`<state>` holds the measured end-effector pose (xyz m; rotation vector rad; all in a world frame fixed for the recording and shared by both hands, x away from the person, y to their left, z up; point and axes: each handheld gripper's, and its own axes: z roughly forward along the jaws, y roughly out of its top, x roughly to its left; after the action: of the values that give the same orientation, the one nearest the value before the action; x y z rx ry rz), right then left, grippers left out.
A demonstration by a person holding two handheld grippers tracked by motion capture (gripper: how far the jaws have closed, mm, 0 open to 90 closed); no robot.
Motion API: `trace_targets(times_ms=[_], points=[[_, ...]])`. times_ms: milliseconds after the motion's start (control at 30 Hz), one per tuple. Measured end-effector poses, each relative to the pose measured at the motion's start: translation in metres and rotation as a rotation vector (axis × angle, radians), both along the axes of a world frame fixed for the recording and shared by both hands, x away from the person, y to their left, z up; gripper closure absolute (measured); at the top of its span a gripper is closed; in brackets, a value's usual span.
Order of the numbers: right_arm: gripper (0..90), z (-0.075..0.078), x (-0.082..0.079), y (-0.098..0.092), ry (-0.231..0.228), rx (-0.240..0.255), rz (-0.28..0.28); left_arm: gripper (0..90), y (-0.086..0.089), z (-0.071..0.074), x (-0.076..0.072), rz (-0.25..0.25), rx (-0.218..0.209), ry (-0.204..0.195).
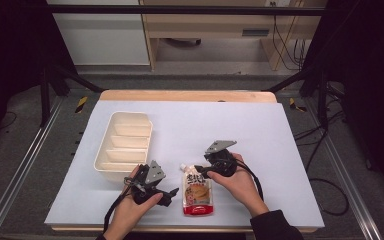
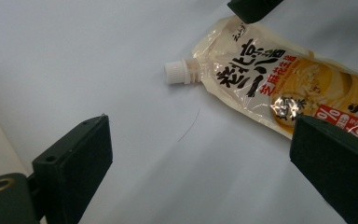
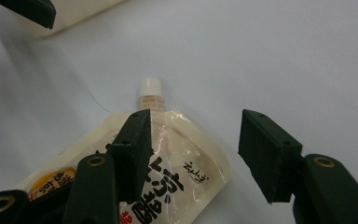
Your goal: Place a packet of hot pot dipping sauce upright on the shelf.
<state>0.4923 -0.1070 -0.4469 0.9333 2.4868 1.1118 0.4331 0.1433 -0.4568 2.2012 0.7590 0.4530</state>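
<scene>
A flat sauce pouch [image 1: 198, 196] with a white screw cap [image 1: 183, 166] lies on the white table sheet near the front edge. My left gripper [image 1: 171, 192] sits just left of the pouch, low over the sheet, jaws wide open and empty. In the left gripper view the pouch [image 2: 284, 84] lies ahead to the right, beyond the open left gripper [image 2: 200, 158]. My right gripper [image 1: 201, 172] hovers over the pouch's top end. In the right gripper view its open jaws straddle the pouch's upper corner [image 3: 182, 154] below the cap [image 3: 149, 88], the right gripper [image 3: 198, 149] not pressing on it.
A cream divided tray [image 1: 100, 157] stands left of centre, just behind my left hand. The white sheet [image 1: 240, 130] stretches bare to the back and right. A wooden table edge [image 1: 185, 95] runs along the far side, with metal frame rails on both flanks.
</scene>
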Motion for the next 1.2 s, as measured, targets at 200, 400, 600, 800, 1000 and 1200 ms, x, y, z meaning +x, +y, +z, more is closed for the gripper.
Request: trace_targets(times_ms=[200, 400, 600, 800, 1000, 1200], points=[[45.4, -0.011, 0.008, 0.001, 0.029, -0.019, -0.010, 5.9, -0.003, 0.000, -0.001, -0.003, 0.000, -0.007], [45.6, -0.021, 0.016, -0.001, 0.096, -0.030, 0.009, 5.9, -0.007, -0.003, -0.002, -0.015, 0.016, -0.001], [50.2, -0.019, 0.012, -0.003, 0.126, -0.003, 0.026, 6.0, -0.007, -0.003, -0.002, -0.013, 0.015, -0.006], [54.4, -0.010, -0.008, -0.006, 0.110, 0.002, 0.072, 6.0, -0.006, -0.002, -0.001, -0.013, 0.023, -0.005], [57.7, -0.016, -0.015, -0.011, 0.138, -0.021, 0.087, 6.0, -0.008, -0.003, -0.002, -0.016, 0.025, -0.008], [60.7, -0.016, -0.009, -0.007, 0.127, 0.002, 0.077, 6.1, -0.009, -0.004, -0.001, -0.021, 0.033, -0.006]])
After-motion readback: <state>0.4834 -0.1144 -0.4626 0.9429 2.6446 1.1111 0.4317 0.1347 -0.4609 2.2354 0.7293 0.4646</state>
